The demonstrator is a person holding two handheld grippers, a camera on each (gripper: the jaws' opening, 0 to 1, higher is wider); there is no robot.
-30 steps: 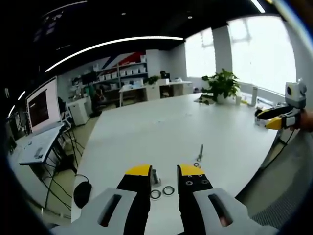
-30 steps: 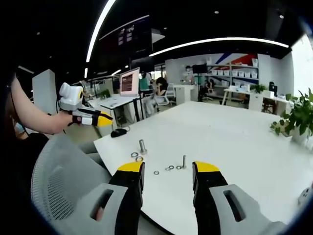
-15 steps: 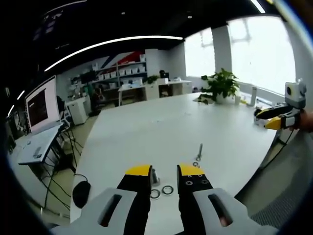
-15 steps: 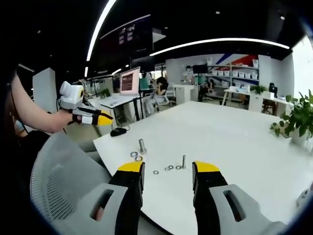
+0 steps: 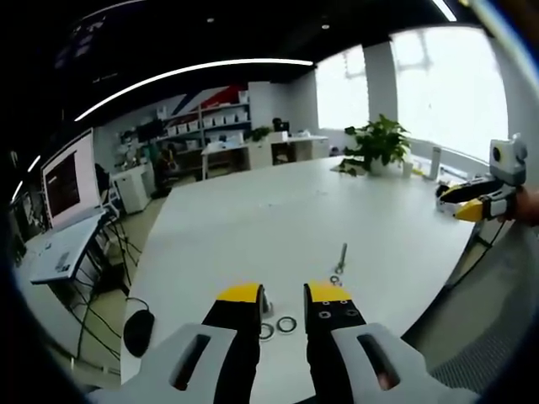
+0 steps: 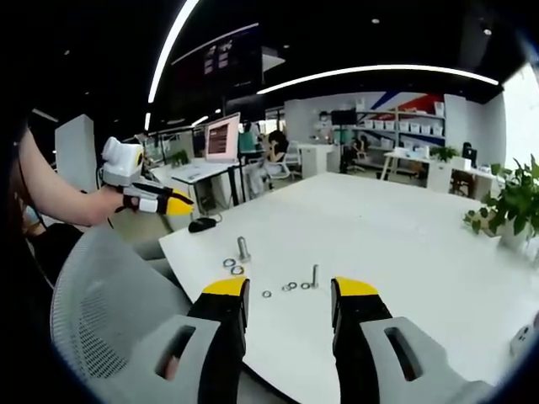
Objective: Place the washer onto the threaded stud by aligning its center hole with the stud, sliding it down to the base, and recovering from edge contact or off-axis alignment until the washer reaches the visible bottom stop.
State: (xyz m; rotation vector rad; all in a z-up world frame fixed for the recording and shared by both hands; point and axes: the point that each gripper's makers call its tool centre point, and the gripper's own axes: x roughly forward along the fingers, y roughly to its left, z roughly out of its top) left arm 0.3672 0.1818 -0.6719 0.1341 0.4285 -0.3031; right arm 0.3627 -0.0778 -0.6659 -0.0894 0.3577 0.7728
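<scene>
Two threaded studs stand upright near the white table's edge. In the right gripper view the thicker stud (image 6: 242, 248) has two washers (image 6: 232, 266) lying beside it, and the thin stud (image 6: 314, 275) has small washers (image 6: 289, 287) at its foot. My right gripper (image 6: 289, 296) hovers open and empty just short of them. In the left gripper view my left gripper (image 5: 282, 297) is open, with the thicker stud (image 5: 264, 300) and two washers (image 5: 285, 324) between its jaws' tips; the thin stud (image 5: 341, 258) stands beyond. Each gripper appears in the other's view: left gripper (image 6: 160, 201), right gripper (image 5: 472, 202).
A potted plant (image 5: 379, 145) stands at the table's (image 5: 278, 219) far end. A grey mesh chair (image 6: 109, 311) sits beside the right gripper. A mouse (image 6: 202, 225), a monitor (image 6: 222, 140) and desks lie past the table's corner.
Both views have shifted slightly; the studs and washers lie where they were. Both grippers stay open.
</scene>
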